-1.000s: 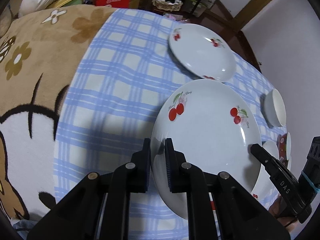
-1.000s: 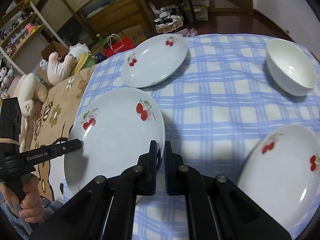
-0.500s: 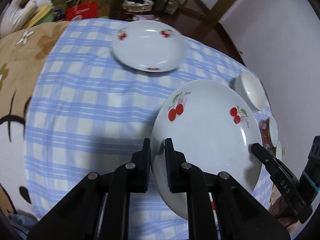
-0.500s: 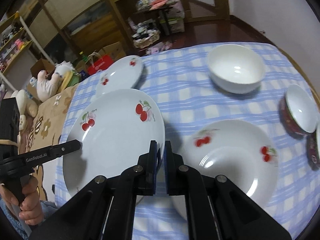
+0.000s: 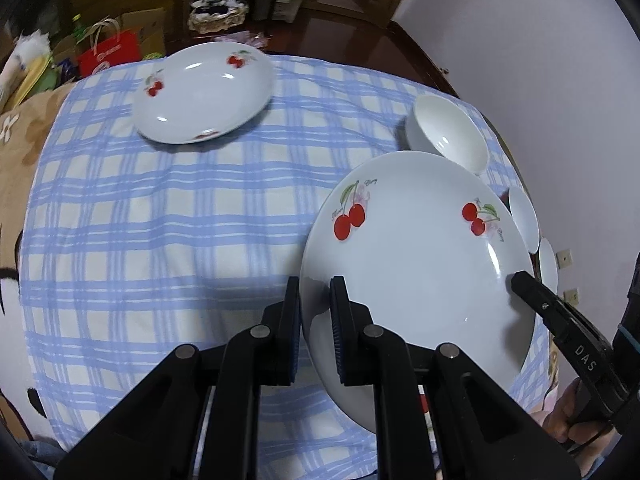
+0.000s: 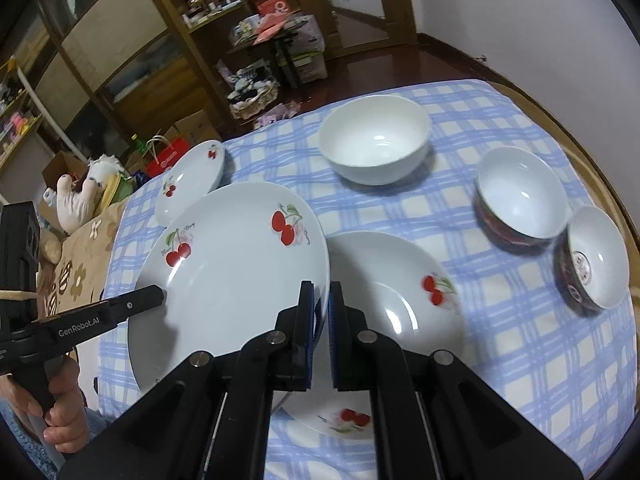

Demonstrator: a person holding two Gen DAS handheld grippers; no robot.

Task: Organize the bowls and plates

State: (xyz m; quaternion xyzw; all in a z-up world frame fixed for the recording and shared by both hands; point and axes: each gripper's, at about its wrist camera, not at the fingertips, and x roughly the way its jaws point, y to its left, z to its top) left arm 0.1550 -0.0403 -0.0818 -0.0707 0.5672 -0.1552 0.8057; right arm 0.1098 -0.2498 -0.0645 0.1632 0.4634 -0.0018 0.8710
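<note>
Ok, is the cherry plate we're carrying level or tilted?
Tilted. The carried plate hangs over another cherry plate, its right rim raised, pinched by both the left hand-held gripper and right hand-held gripper.

Surface materials and finish

Cherry plate point(image 5: 416, 248): glossy glazed ceramic. Tablecloth point(image 5: 160, 220): matt checked cloth, slightly wrinkled. Gripper fingers point(image 6: 306, 320): matt black plastic. White bowl point(image 6: 376, 148): smooth, glossy.

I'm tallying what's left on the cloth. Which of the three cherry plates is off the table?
The big cherry plate, pinched by the left gripper and right gripper; the other two lie on the cloth.
</note>
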